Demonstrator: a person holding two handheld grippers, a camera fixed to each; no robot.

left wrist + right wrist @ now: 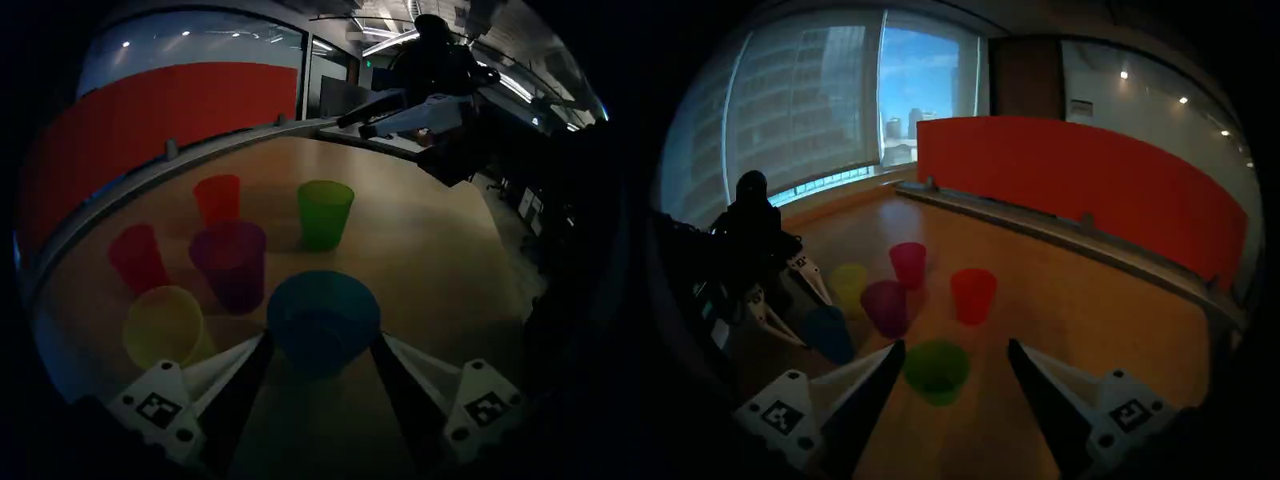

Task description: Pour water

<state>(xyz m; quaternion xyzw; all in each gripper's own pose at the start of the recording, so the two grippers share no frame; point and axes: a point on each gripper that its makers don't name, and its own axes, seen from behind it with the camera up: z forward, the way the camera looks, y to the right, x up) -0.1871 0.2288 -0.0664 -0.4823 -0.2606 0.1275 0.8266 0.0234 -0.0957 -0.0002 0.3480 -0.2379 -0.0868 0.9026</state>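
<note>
A blue cup (323,320) stands on the wooden table (424,240) between the fingers of my left gripper (322,340); both fingertips touch its sides. The right gripper view shows that same left gripper (818,324) at the blue cup (830,334). A green cup (937,372) stands just inside my open right gripper (954,346), nearer its left finger, with a gap on the right. From the left gripper view, the green cup (325,214) stands farther back, with the right gripper (352,126) behind it. Whether any cup holds water I cannot tell.
An orange cup (217,198), a red cup (138,256), a purple cup (230,264) and a yellow cup (164,326) cluster left of the blue one. A red partition (1080,168) runs along the table's far edge. A person (436,56) stands behind the right gripper.
</note>
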